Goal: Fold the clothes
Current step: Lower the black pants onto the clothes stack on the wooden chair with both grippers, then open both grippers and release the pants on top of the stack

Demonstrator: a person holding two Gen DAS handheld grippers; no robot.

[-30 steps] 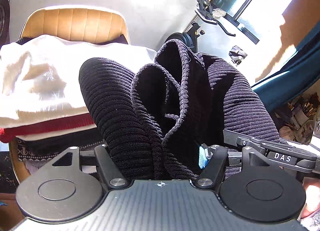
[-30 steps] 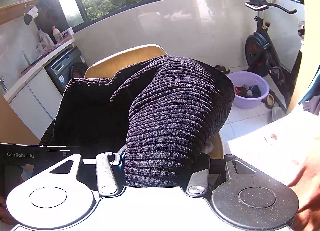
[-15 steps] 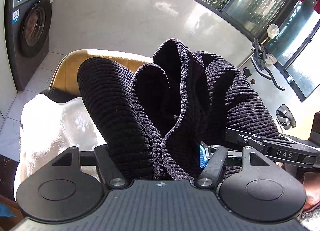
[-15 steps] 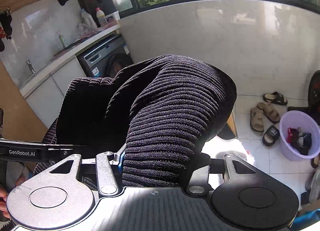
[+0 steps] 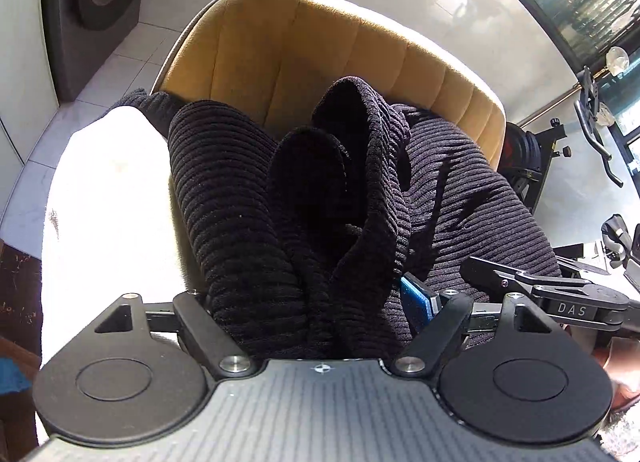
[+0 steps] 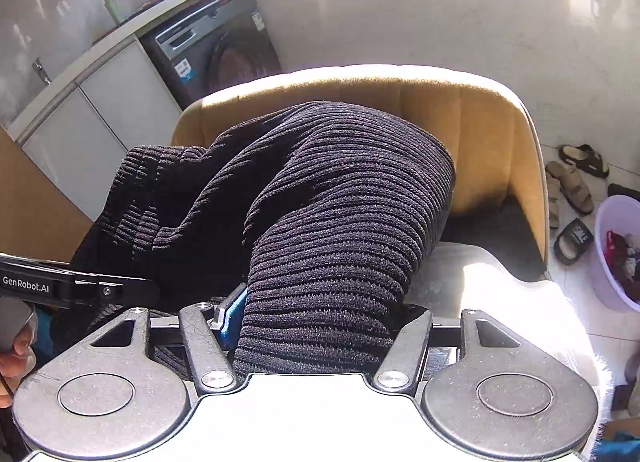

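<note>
Knit garment (image 6: 344, 214) bunched over a chair (image 6: 480, 122) seat

It lies on a folded cloth (image 6: 500, 286) in the chair; a washing machine (image 6: 216, 54) stands far left, a basin (image 6: 616, 254) and sandals (image 6: 572, 186) right.

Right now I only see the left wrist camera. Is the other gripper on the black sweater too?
Observer: Yes. The right gripper has the black sweater between its jaws, which have just been opening.
Operator: Is anything on the floor over there?
Observer: A purple basin with clothes in it stands to the right of the chair.
Operator: Anything else?
Observer: Sandals lie on the tiles near the purple basin.
</note>
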